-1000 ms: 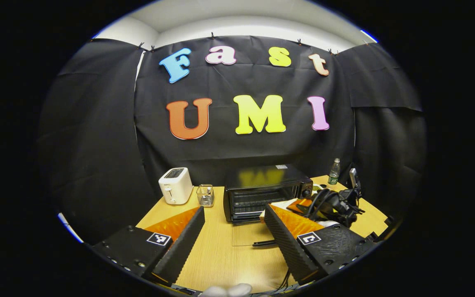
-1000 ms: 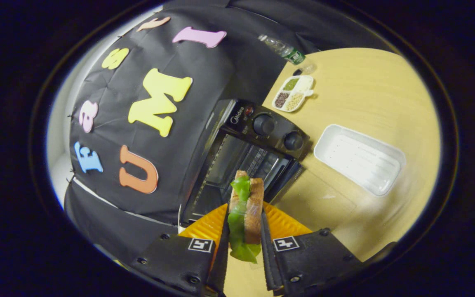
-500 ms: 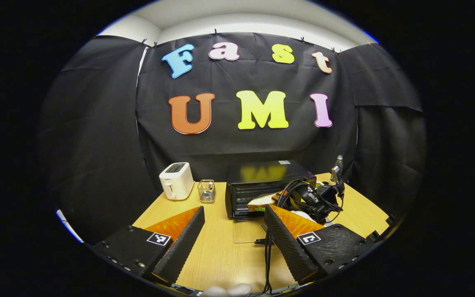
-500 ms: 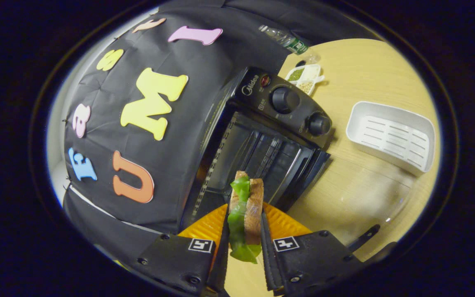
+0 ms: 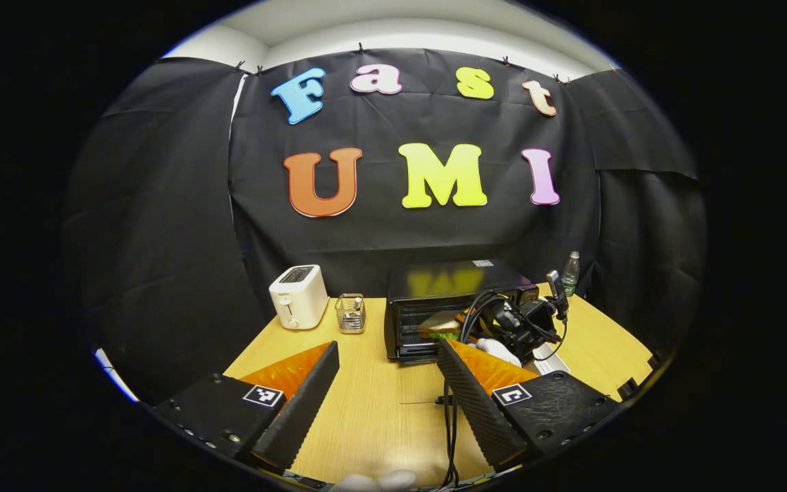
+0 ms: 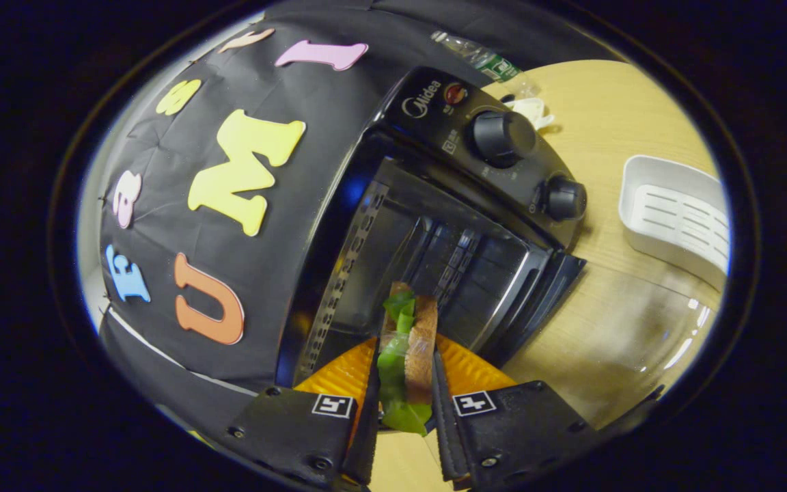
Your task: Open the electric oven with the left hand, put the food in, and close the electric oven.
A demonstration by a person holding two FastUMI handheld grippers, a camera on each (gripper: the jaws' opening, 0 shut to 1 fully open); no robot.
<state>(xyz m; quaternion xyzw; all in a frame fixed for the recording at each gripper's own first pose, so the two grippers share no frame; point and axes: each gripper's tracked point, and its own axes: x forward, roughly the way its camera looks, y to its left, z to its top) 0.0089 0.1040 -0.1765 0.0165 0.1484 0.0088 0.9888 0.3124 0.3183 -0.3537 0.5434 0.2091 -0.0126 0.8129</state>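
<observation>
A light wooden table (image 5: 366,410) is seen in the left gripper view, and on it, toward the back wall, the black electric oven (image 5: 455,304) is set with its glass door (image 6: 639,335) folded down flat in front of the open cavity. In the right gripper view the oven (image 6: 434,225) is seen close up and tilted, with the two control knobs (image 6: 503,137) placed on the panel beside the cavity. A white slotted tray (image 6: 673,219) is laid on the table just beside the oven's knob side, and a plastic bottle (image 5: 570,272) is stood behind the oven on that same side. To the other side of the oven a white toaster (image 5: 298,305) is stood, with a small wire basket (image 5: 350,313) placed between toaster and oven.

The right gripper (image 6: 404,389) is clamped on the sandwich (image 6: 408,355), bread and green lettuce being pressed between both fingers, and the sandwich is held at the mouth of the oven cavity; whether its front edge is already inside cannot quite be judged. From the left gripper view the same sandwich (image 5: 440,325) is seen at the oven opening, held by the right gripper (image 5: 475,328) with cables trailing from it.

The left gripper (image 5: 383,403) is held wide apart and empty, in front of the oven and well apart from it.
</observation>
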